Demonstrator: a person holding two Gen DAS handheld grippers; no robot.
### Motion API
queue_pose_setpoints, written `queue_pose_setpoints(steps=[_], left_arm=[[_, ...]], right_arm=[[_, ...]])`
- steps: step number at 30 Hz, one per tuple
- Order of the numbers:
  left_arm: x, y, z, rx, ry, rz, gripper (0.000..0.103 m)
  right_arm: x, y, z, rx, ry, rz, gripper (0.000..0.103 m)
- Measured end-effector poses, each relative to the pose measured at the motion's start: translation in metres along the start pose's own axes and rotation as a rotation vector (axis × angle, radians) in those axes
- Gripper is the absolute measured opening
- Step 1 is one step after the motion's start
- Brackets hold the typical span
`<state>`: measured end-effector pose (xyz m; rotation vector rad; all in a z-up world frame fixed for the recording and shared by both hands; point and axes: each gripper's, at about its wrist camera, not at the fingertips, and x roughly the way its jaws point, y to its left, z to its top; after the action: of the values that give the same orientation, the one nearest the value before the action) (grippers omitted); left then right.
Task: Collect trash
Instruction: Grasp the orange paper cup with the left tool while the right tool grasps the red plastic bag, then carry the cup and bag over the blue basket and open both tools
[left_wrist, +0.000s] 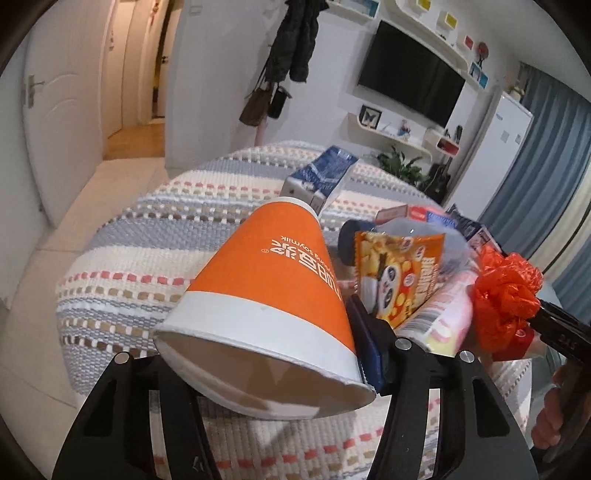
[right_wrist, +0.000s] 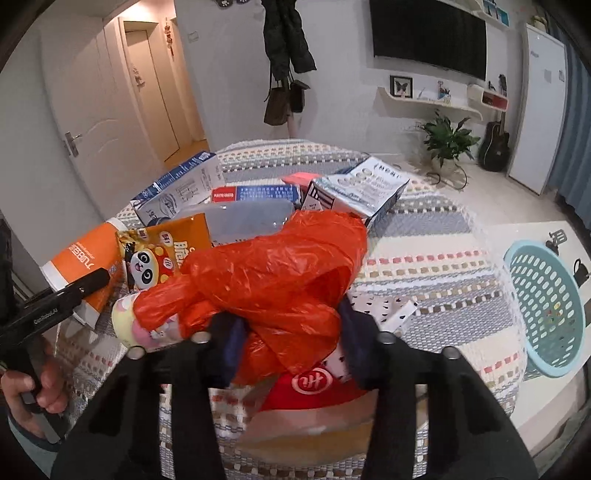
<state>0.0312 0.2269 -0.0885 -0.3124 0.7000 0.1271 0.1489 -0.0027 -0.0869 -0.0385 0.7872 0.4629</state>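
Left tool (left_wrist: 258, 373) grips orange cup (left_wrist: 266, 291); right tool (right_wrist: 291, 343) clamps red bag (right_wrist: 273, 273) near table edge (right_wrist: 491, 236)

1. A round table (right_wrist: 424, 258) carries everything; a woven cloth (left_wrist: 122, 258) with grey, cream and coral stripes covers it.
2. Ahead and left of the right gripper (right_wrist: 291, 343) lies a blue-and-white carton (right_wrist: 177, 192) on its side.
3. Straight ahead of it, past the orange bag, lie a flat red-and-blue box (right_wrist: 255, 194) and a clear tub (right_wrist: 243, 218).
4. Ahead and slightly right lies a grey-white pouch (right_wrist: 369, 184).
5. Just right of that gripper a small white box (right_wrist: 400, 314) rests on the cloth.
6. To its left lies a panda snack packet (right_wrist: 159, 251) and, nearer the gripper, a pink packet (right_wrist: 129, 325).
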Motion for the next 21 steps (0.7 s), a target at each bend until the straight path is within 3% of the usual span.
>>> queue_pose_setpoints(steps=[10, 21], left_arm=[[-0.055, -0.044, 0.017, 0.062, -0.143, -0.075, 0.056], [-0.055, -0.169, 0.047, 0.242, -0.196, -0.209, 0.056]], right_arm=[[-0.058, -0.010, 0.022, 0.017, -0.194, 0.031, 0.034], [-0.101, -0.087, 0.039, 0.105, -0.294, -0.109, 0.034]])
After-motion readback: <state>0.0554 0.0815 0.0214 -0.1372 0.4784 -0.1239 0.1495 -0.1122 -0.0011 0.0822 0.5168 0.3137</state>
